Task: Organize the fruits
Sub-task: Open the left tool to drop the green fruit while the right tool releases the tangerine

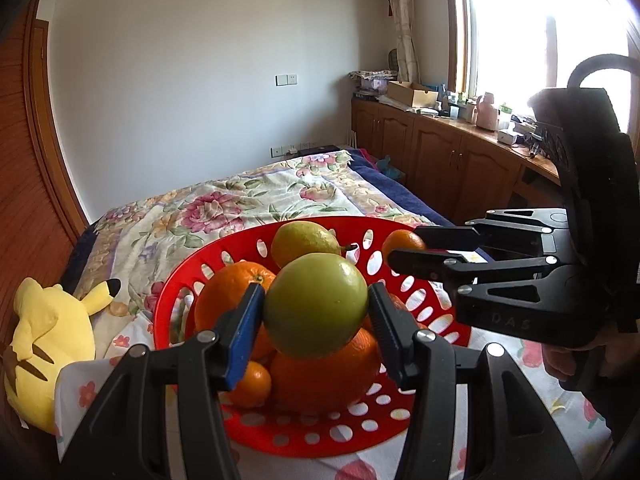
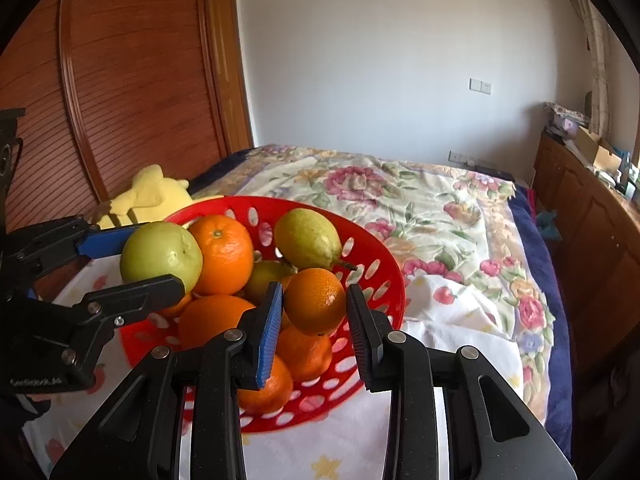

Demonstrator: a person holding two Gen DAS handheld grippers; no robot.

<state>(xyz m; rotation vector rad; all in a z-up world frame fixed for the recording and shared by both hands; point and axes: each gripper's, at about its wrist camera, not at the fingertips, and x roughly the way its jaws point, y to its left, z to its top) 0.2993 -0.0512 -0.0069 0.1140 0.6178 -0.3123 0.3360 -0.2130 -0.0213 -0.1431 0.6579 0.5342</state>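
Observation:
A red perforated basket point(image 1: 166, 320) point(image 2: 280, 202) sits on the floral bedspread, piled with several oranges point(image 1: 324, 372) point(image 2: 222, 252) and a yellow-green pear point(image 1: 304, 240) point(image 2: 306, 238). My left gripper point(image 1: 316, 296) point(image 2: 158, 258) is shut on a green apple point(image 1: 316, 304) point(image 2: 160, 256), held just above the fruit pile at the basket's near left. My right gripper point(image 2: 315, 296) point(image 1: 402, 246) is shut on a small orange point(image 2: 316, 300) point(image 1: 402, 242) over the basket's right side. Both fruits hang close above the others.
A yellow plush toy point(image 1: 48, 344) point(image 2: 152, 192) lies left of the basket beside a slatted wooden wardrobe point(image 2: 120, 100). Wooden cabinets point(image 1: 440, 152) with clutter on top run under the window at the right. The floral bedspread point(image 2: 420, 200) stretches beyond the basket.

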